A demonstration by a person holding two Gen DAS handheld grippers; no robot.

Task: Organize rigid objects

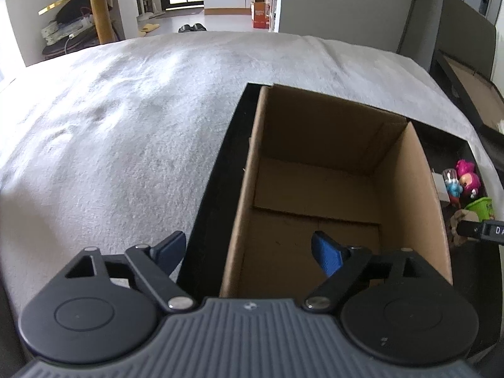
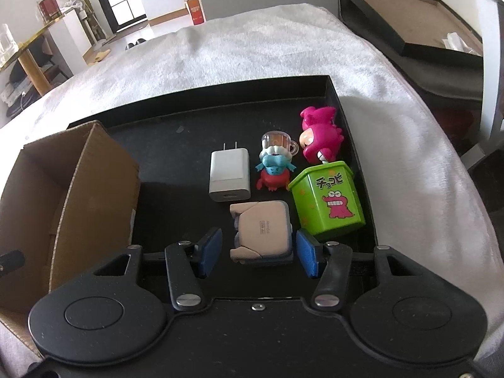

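Note:
In the right wrist view a black tray [image 2: 195,110] holds a white charger [image 2: 229,174], a blue and red figure [image 2: 274,170] with a clear cup on top, a pink figure [image 2: 319,138], a green cartoon box [image 2: 327,201] and a beige block [image 2: 261,233]. My right gripper [image 2: 260,253] is open, its blue pads either side of the beige block. An empty cardboard box [image 1: 318,195] stands in the tray's left part. My left gripper [image 1: 249,252] is open and empty, straddling the box's left wall.
The tray lies on a white fuzzy blanket [image 1: 126,119]. The toys show at the right edge of the left wrist view [image 1: 463,182]. A second dark tray [image 2: 409,25] sits beyond the blanket at the right. A gold-edged table [image 1: 94,3] stands far left.

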